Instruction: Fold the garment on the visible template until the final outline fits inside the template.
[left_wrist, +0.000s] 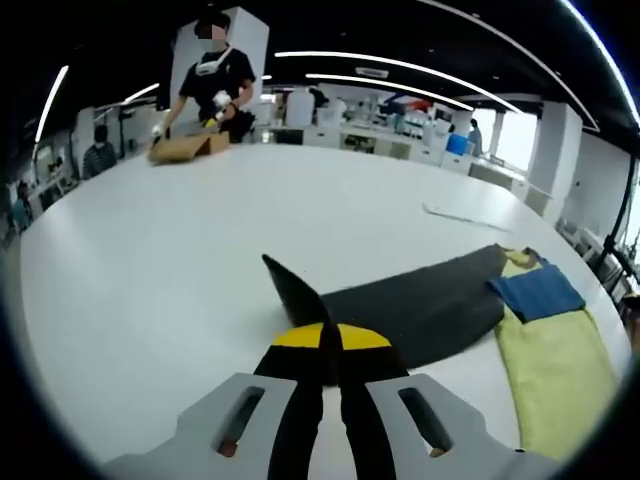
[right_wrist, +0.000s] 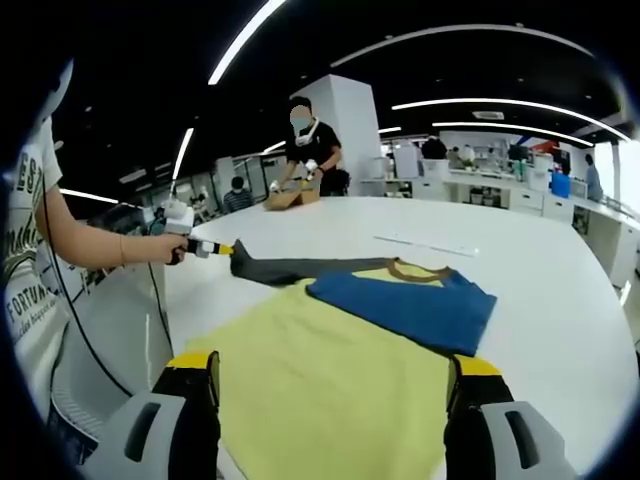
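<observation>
White bench (left_wrist: 150, 260) in an open workshop, garment (right_wrist: 330, 390) spread across it.

Left claw (left_wrist: 322, 335): jaws together, clamped on the tip of the dark grey sleeve (left_wrist: 420, 305), which runs from the jaws out to the right toward the yellow body and the blue folded part (left_wrist: 537, 291). Right claw (right_wrist: 333, 385): jaws wide apart, yellow cloth lying between them, blue part just ahead, the left claw far off to the left, holding the sleeve end. Person (left_wrist: 213, 85) at a brown box (left_wrist: 185, 147) stands at the far bench edge.
</observation>
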